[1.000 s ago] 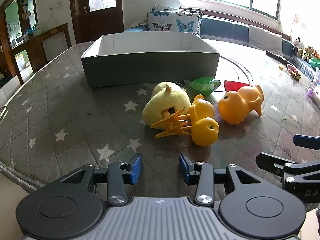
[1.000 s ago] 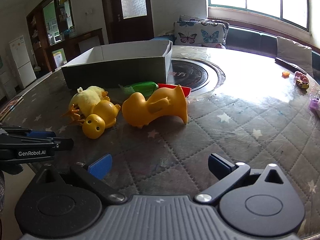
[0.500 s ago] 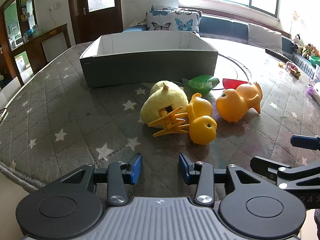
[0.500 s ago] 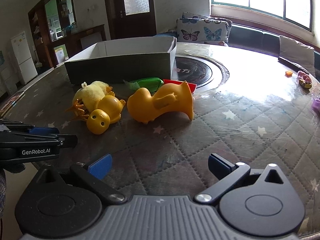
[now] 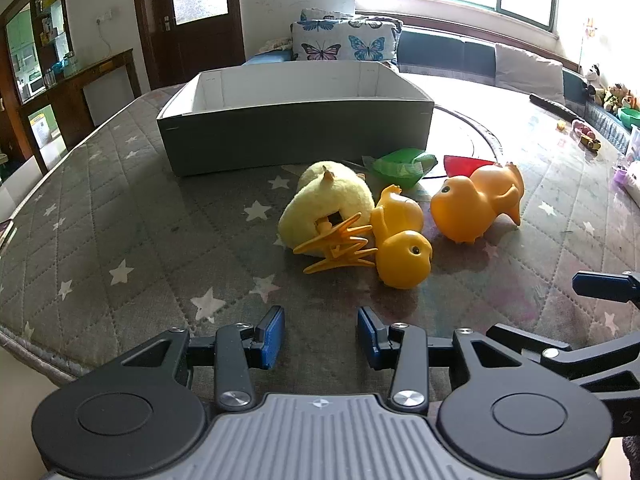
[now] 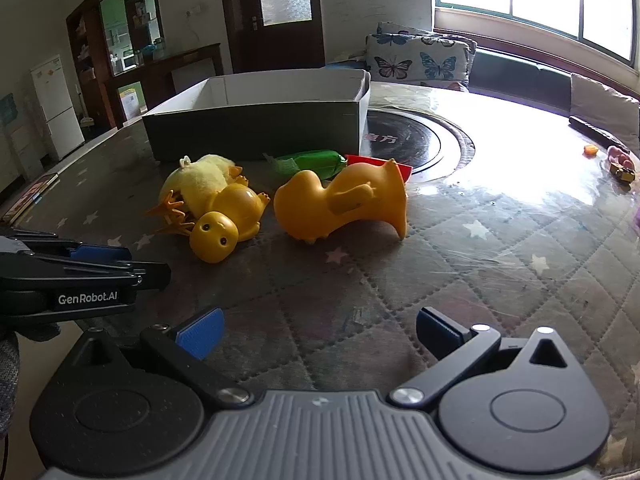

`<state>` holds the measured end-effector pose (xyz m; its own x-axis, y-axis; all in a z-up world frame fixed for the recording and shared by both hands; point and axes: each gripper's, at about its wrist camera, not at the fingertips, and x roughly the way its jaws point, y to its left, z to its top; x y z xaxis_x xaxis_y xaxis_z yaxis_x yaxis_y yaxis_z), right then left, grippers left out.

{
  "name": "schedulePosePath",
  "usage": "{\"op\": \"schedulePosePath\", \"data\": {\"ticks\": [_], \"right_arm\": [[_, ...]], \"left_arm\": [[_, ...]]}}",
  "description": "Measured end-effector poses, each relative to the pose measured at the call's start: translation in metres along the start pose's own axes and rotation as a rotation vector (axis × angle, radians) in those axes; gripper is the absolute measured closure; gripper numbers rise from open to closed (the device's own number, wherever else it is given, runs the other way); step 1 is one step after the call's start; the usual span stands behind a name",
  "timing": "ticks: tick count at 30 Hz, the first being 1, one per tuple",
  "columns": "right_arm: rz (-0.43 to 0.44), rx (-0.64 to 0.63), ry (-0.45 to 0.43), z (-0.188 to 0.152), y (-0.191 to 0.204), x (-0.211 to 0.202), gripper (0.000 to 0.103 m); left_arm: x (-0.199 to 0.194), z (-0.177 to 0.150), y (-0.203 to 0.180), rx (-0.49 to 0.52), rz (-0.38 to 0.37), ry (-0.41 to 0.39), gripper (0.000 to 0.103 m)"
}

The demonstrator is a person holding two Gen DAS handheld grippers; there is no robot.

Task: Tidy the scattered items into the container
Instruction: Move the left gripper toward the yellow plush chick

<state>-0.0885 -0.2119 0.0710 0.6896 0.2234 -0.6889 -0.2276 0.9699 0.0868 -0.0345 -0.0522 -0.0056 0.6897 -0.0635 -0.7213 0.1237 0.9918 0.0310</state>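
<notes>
We counted five loose items on the desk (image 5: 120, 208): two orange rubber ducks, one yellow plush chick (image 5: 326, 204), one green plastic piece (image 5: 400, 166) and one red plastic piece (image 5: 464, 164). One grey cardboard box (image 5: 296, 136), white inside, stood open behind them. The smaller rubber duck (image 5: 402, 248) lay on its side touching the plush chick, whose orange feet pointed our way. The larger rubber duck (image 5: 476, 204) lay tipped over just beside it, with the red piece right behind it and the green piece between the chick and the box. None of the five lay in the box.

We held two hand-held grippers low over the near edge of the desk, both pointing at the toys. The left hand-held gripper (image 5: 320, 332) had its blue pads parted moderately and gripped nothing. The right hand-held gripper (image 6: 316, 330) was spread wide, also with nothing between its pads, and sat just beside the left one
</notes>
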Motion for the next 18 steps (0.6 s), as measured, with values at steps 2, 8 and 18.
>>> {"op": "schedulePosePath", "data": {"ticks": [2,8,18], "right_arm": [[0.001,-0.003,0.003,0.0002,0.0005,0.001,0.0],[0.008,-0.008,0.006,0.0005,0.0022,0.0026,0.0],[0.021,-0.021,0.013,0.0029,0.0053,0.0047,0.0]], "left_arm": [[0.0002,0.0001,-0.0003,0.002,0.0,0.001,0.06],[0.0006,0.0007,-0.0015,0.005,0.0,0.003,0.06],[0.0025,0.0027,-0.0035,0.009,-0.001,0.007,0.06]]}}
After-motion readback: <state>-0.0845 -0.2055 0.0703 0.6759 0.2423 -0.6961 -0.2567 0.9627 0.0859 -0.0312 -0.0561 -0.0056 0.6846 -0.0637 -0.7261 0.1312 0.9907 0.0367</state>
